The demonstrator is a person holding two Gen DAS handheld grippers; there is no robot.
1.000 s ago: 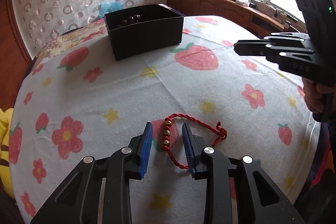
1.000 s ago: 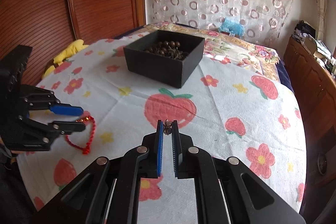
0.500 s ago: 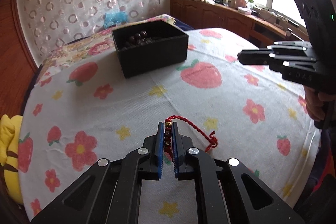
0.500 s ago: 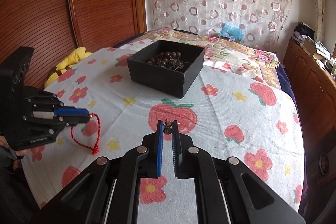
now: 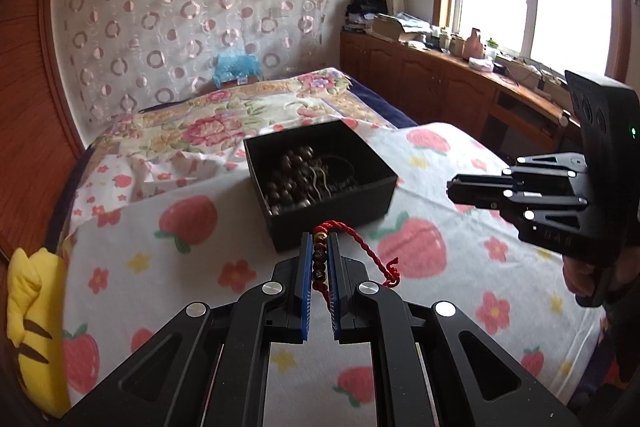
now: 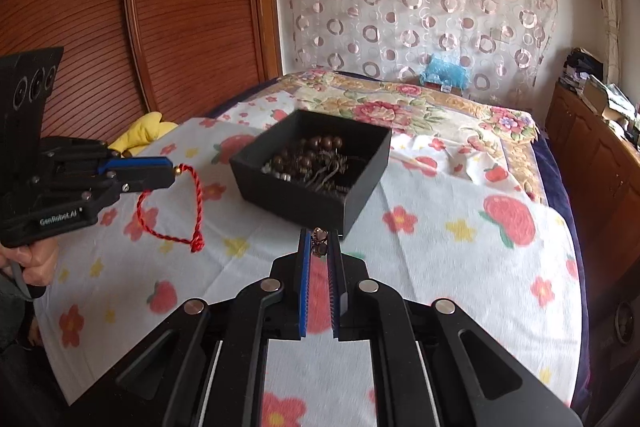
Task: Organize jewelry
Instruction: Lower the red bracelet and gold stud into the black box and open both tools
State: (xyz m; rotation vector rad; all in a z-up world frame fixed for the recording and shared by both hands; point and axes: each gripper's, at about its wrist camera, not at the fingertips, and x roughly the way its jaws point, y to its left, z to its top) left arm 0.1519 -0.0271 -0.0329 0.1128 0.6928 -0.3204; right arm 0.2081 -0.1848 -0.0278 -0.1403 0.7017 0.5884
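**Both hand-held grippers loaded, box right ahead**

Left wrist view: the left hand-held gripper [image 5: 320, 259] is seen closed down on the beaded stretch of a red cord bracelet [image 5: 362, 247], with only the beads' width left between the blue pads. The rest of the cord is looped out to the right, knot dangling, lifted clear of the strawberry-print sheet [image 5: 440, 307]. The black box [image 5: 332, 203], with dark beads piled inside, is found just past the fingertips. The right hand-held gripper [image 5: 454, 191] is seen off to the right.

Right wrist view: the right hand-held gripper [image 6: 320, 245] is pinched nearly closed on a small dark metal piece [image 6: 320, 241] at its tips; exactly what kind of jewelry it is can't be told. The box [image 6: 316, 203] is sat just beyond. The left hand-held gripper [image 6: 170, 173] is seen at left, the bracelet [image 6: 192, 203] hung from it above the sheet.
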